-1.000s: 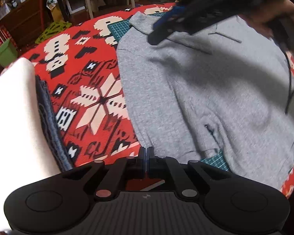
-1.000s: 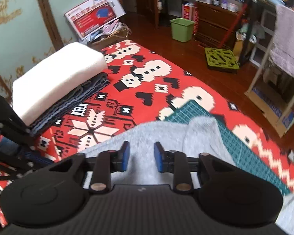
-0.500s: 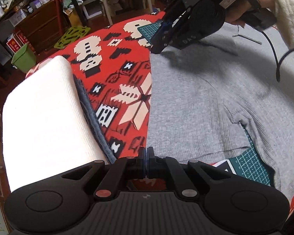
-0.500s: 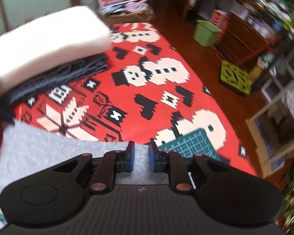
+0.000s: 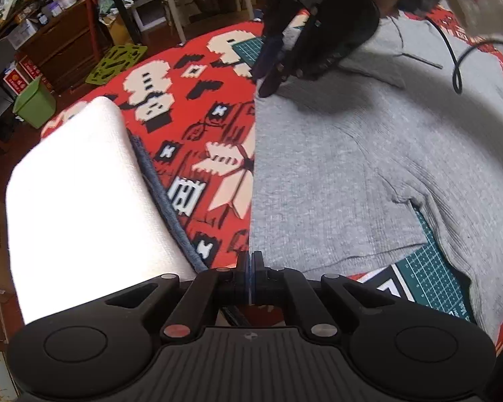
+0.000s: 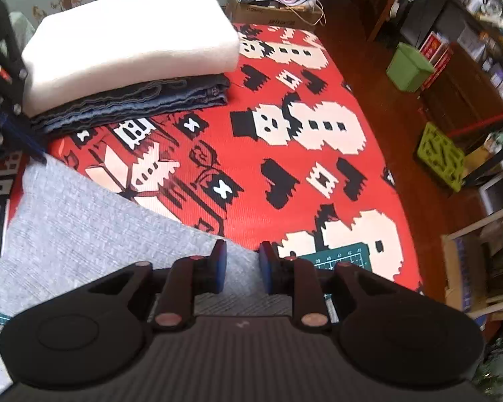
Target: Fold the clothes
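Since a second ago the right tongs (image 6: 239, 263) have come down from above to the far corner of the grey sweater (image 5: 335, 181), jaws a little apart astride its edge. The sweater lies flat on the red snowman cloth (image 6: 285, 174) over the worktop. The left tongs (image 5: 250, 271) stay closed at its near corner; whether they pinch fabric is unclear. Beside the sweater sit folded clothes (image 6: 130, 50).

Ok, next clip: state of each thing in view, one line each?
Left gripper: shut, at the near corner of the garment's edge; a pinch isn't clear.
Right gripper: open, over the garment's far corner.
Grey sweater: lying flat, one straight folded edge on the left.
White folded cloth: folded, stacked on top.
Dark denim item: folded, under the white one.
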A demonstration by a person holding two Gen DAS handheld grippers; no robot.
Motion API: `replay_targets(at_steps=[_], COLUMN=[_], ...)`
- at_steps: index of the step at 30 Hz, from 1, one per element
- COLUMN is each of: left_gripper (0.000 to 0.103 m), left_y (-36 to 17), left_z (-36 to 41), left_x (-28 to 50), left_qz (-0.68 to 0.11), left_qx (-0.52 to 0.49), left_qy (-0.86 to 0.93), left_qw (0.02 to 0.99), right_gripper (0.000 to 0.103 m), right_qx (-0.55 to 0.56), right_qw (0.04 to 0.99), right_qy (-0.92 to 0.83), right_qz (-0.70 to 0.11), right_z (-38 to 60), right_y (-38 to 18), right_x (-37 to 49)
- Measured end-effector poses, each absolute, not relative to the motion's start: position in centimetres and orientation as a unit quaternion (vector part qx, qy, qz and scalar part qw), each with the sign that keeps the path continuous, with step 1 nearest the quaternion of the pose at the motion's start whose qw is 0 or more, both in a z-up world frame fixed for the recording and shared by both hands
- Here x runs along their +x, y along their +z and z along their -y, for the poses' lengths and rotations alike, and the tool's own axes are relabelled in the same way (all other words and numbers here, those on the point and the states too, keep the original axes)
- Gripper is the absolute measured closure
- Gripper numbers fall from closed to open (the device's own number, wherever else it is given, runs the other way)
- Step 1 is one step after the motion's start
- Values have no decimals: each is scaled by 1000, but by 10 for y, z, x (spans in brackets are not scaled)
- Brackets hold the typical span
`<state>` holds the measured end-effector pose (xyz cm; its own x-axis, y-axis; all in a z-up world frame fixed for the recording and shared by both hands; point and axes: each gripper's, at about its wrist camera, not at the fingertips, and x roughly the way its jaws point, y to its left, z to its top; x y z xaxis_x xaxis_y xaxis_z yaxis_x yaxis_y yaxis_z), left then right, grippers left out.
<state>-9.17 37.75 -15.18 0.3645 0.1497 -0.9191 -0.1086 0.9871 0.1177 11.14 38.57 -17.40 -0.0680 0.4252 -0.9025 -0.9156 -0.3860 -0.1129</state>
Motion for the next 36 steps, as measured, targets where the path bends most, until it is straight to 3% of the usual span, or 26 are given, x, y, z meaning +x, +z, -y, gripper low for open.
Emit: replay_targets(at_steps=[2,3,14,20,24,30,36], left_gripper=[101,101,101,101,98,97,74], left_y=[-153,-152,-147,-161,-164,-158,-141], left_z=[-377,-378,-386,-379,-380,-384,-375], left_x=[-91,-91,-86,-79,-77,-79,-92], left_qz=[-560,-557,-547,-559,-558,-542,-513], left_qx=[18,18,36,63,62,39,28], left_qy=[76,80,111,110,120,135,144], left_qw=[825,826,829,819,818,828,846], right_gripper=[100,102,102,100,81,74,74], right_qx=[-467,-468,-446,-397,-355,-291,-239], right_qw=[483,484,544,571,593,624,638], right_qy=[689,690,674,668,665,662,657], right_qz=[-272,-267,-226,-264,-284,-296,-324], right_z=[-386,-386,-391,-389,-385,-366,-310], right_y=[-174,-175,-180,-180,-173,-144,-119], right_x=[112,109,107,120,124,124,102])
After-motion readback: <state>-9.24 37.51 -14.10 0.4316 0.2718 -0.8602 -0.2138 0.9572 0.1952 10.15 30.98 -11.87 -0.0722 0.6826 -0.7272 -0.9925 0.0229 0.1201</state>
